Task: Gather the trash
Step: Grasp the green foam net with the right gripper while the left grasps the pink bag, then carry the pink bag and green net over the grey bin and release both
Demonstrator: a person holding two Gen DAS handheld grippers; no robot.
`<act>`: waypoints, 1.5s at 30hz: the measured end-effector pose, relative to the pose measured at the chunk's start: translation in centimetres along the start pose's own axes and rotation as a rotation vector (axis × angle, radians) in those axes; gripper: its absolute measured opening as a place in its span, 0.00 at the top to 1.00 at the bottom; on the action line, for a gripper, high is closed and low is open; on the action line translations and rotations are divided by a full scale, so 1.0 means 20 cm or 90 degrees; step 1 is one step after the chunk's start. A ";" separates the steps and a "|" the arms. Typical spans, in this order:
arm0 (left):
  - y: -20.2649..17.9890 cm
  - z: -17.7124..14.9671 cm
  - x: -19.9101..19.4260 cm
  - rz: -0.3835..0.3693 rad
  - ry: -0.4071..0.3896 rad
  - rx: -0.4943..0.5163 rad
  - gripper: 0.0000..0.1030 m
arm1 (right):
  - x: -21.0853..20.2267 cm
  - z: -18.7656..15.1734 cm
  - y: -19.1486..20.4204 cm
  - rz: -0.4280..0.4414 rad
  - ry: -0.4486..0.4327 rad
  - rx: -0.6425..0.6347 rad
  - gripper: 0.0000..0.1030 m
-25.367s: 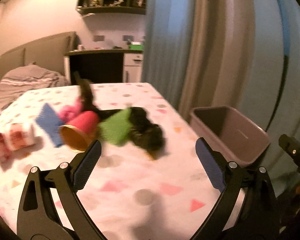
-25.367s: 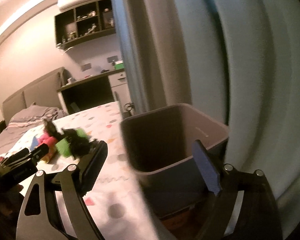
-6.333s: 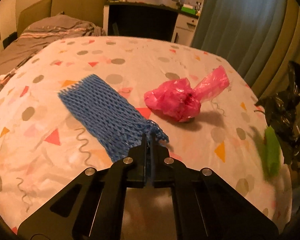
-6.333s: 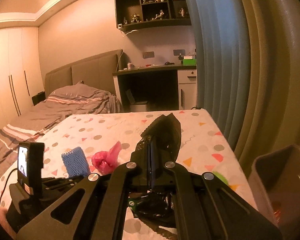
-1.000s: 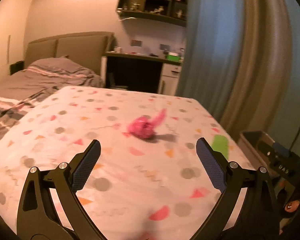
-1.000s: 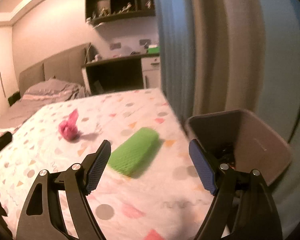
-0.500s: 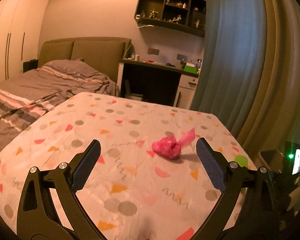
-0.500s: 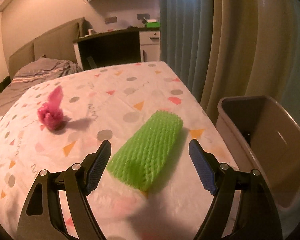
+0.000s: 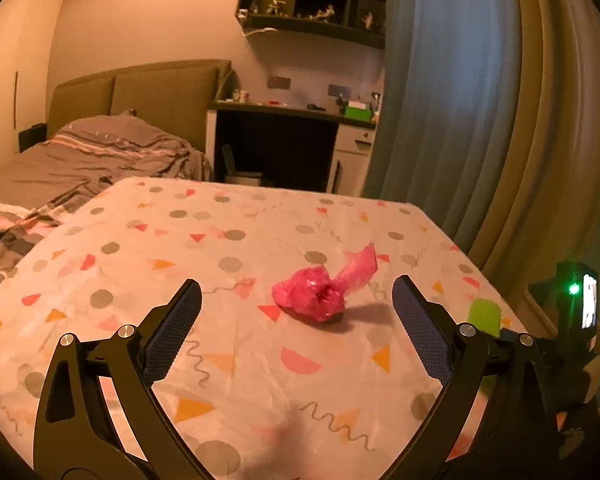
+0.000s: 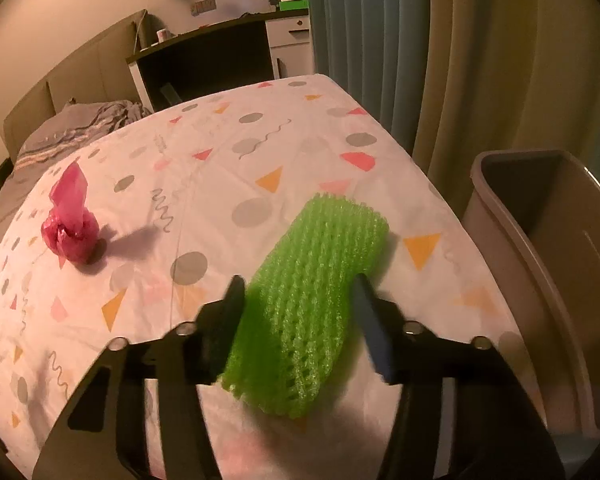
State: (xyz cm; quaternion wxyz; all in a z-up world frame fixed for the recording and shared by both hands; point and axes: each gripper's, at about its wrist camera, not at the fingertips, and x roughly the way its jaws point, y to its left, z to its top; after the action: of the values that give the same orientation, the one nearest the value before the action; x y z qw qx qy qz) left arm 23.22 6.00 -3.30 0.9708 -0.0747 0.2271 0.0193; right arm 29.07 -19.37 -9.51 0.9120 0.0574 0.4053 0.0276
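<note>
Grippers work over a table covered with a spotted cloth (image 10: 204,148). Right gripper (image 10: 296,312) points down at a green foam net (image 10: 316,280), a soft mesh sleeve lying near the table's right edge. Its jaws are closing with the near end of the net between them; whether the pads press it yet is unclear. A grey bin (image 10: 540,232) stands just beside the table on the right, lower than the tabletop. Left gripper (image 9: 296,320) hangs wide open and empty above the near part of the table, facing a knotted pink plastic bag (image 9: 316,296) lying farther off, apart from the net. To do this well, the right jaws should probably close fully, since foam squashes easily, then lift clear of the cloth before swinging right over the bin.
</note>
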 end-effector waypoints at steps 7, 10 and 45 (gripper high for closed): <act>0.00 -0.03 0.15 -0.020 0.045 -0.017 0.08 | 0.00 0.01 0.00 0.035 0.008 -0.006 0.86; 0.00 -0.03 0.21 -0.021 0.058 -0.014 0.08 | -0.03 0.01 -0.01 0.055 -0.014 -0.003 0.87; -0.02 -0.02 0.61 -0.026 0.186 0.001 0.70 | -0.32 0.04 0.00 0.137 -0.162 -0.028 0.87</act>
State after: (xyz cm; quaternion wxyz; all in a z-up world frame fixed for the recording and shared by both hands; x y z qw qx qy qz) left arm 34.02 5.50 -8.99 0.9276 -0.0805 0.3647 -0.0119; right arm 25.37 -19.97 -4.16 0.9488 0.0832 0.2773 0.1263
